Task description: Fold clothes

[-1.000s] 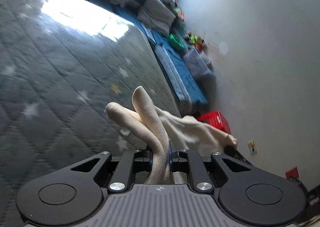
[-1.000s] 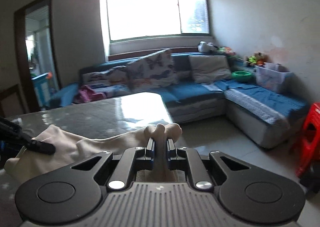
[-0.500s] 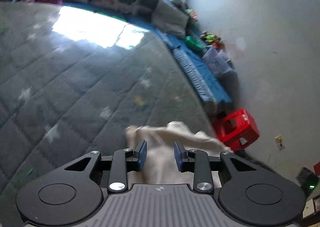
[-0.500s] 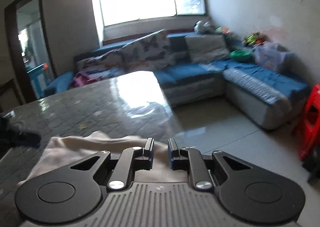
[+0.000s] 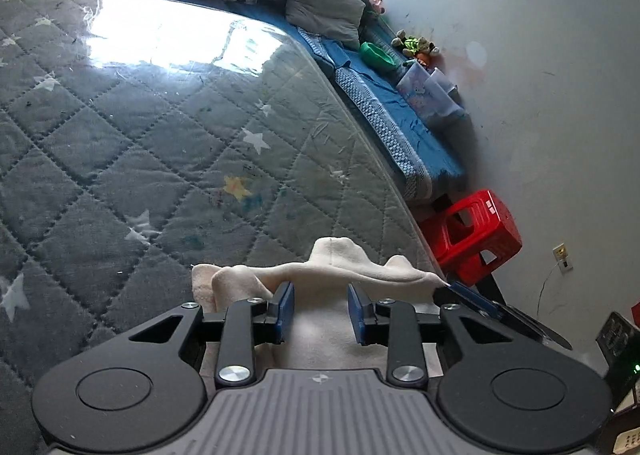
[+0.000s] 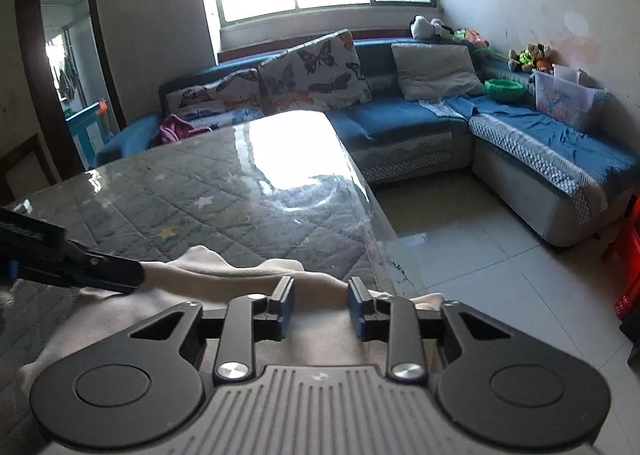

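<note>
A cream garment [image 5: 320, 271] lies bunched on the near right corner of the grey quilted table [image 5: 140, 143]. My left gripper [image 5: 320, 313] is open and empty just above it, its jaws apart over the cloth. In the right wrist view the same garment [image 6: 248, 275] lies under my right gripper [image 6: 320, 309], which is also open and empty. The left gripper's fingers [image 6: 100, 265] show at the left, resting on the cloth's far edge. The right gripper's fingers [image 5: 476, 299] show at the garment's right end.
The table's right edge [image 6: 372, 223] drops to a tiled floor [image 6: 480, 255]. A blue corner sofa [image 6: 520, 135] with pillows and toys stands behind and to the right. A red stool [image 5: 472, 231] stands by the table corner. A pink cloth [image 6: 180, 129] lies on the sofa.
Both grippers were shut on the cream garment and held it up. They opened and let it go, and it now lies on the table with both grippers drawn back a little.
</note>
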A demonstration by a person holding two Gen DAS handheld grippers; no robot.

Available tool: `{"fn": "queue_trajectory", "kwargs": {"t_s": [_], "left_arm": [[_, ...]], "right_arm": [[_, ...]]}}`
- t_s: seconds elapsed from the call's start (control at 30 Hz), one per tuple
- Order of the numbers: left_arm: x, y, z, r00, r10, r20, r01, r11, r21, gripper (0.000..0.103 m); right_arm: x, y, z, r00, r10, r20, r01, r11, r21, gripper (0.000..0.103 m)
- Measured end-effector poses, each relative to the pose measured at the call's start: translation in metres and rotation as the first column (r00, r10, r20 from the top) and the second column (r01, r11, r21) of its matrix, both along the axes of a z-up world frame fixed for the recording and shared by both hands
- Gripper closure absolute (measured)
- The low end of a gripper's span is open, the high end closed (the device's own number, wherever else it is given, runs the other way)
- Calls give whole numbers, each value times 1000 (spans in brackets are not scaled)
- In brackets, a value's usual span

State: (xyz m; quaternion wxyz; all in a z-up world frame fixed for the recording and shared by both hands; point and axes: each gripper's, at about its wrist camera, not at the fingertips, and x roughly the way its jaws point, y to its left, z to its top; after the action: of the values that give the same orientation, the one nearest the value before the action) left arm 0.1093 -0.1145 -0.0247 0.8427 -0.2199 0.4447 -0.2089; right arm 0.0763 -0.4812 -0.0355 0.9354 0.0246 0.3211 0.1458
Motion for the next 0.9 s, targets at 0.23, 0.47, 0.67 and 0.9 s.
{"fn": "queue_trajectory", "kwargs": {"t_s": [0.23, 0.47, 0.67, 0.9], "left_arm": [[-31, -7, 10, 998, -59, 38, 59, 998, -6, 64], [-80, -20, 10, 989, -133, 67, 133, 991, 15, 62], [-99, -22, 2, 986, -147, 73, 145, 989, 37, 61], [-112, -24, 3, 983, -155, 97, 149, 986, 70, 60]], "right_arm": [[-56, -11, 9, 999, 21, 38, -21, 1000, -10, 63], [-105, -14, 4, 997, 5, 83, -1, 999, -45, 60], [-116, -14, -3, 996, -17, 89, 23, 998, -65, 60], [-121, -10, -2, 995, -22, 98, 29, 997, -75, 59]]}}
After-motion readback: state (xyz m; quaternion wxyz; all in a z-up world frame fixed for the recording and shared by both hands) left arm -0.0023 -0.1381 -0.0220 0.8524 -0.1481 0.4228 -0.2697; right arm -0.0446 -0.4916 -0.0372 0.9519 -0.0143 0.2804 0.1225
